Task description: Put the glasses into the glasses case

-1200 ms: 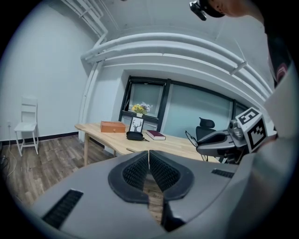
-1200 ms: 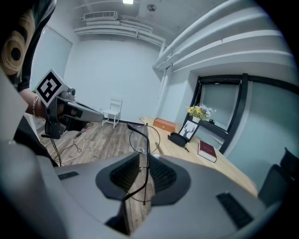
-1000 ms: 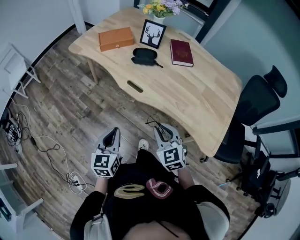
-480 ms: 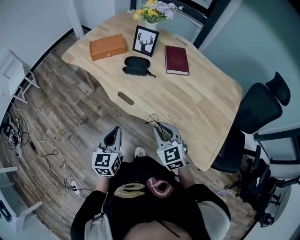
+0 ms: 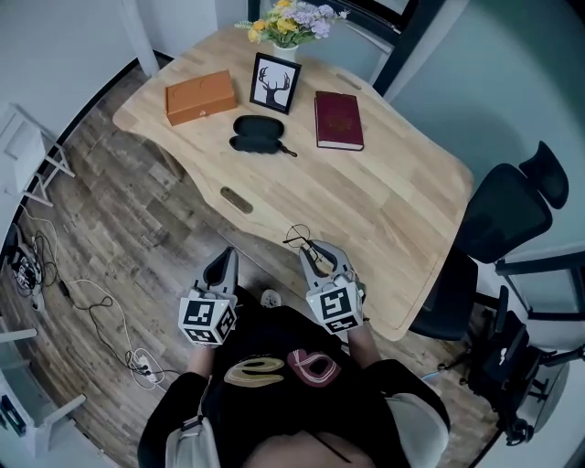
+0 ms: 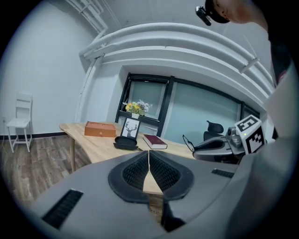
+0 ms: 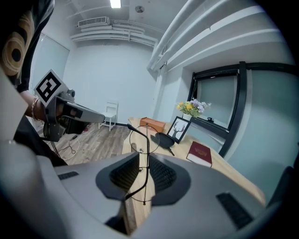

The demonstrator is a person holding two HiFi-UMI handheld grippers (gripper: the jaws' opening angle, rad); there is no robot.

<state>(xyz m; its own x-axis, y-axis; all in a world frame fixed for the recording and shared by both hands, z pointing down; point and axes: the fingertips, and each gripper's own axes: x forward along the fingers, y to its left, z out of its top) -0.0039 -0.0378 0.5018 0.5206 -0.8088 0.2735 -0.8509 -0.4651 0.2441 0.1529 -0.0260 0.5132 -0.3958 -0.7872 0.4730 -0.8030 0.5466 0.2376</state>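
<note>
The black glasses case [image 5: 258, 133] lies open on the wooden table [image 5: 384, 210], far from both grippers, in front of a framed deer picture [image 5: 274, 83]. My right gripper [image 5: 311, 251] hovers at the table's near edge, shut on the thin wire glasses [image 5: 297, 239]. In the right gripper view the glasses [image 7: 147, 144] stand upright between the jaws of the right gripper [image 7: 145, 161], with the case [image 7: 164, 138] ahead. My left gripper [image 5: 222, 260] hangs over the floor beside the table. Its jaws meet with nothing in them, and the left gripper [image 6: 149, 153] points toward the case [image 6: 125, 142].
An orange box [image 5: 196, 97], a red book [image 5: 338, 120] and a vase of flowers [image 5: 288, 20] stand around the case. A black office chair [image 5: 498, 215] is at the table's right. Cables [image 5: 101, 302] lie on the floor at left, near a white chair [image 5: 37, 146].
The table and its objects have slid down and left in the head view as the person came closer. Both grippers keep their pose, and the glasses stay held.
</note>
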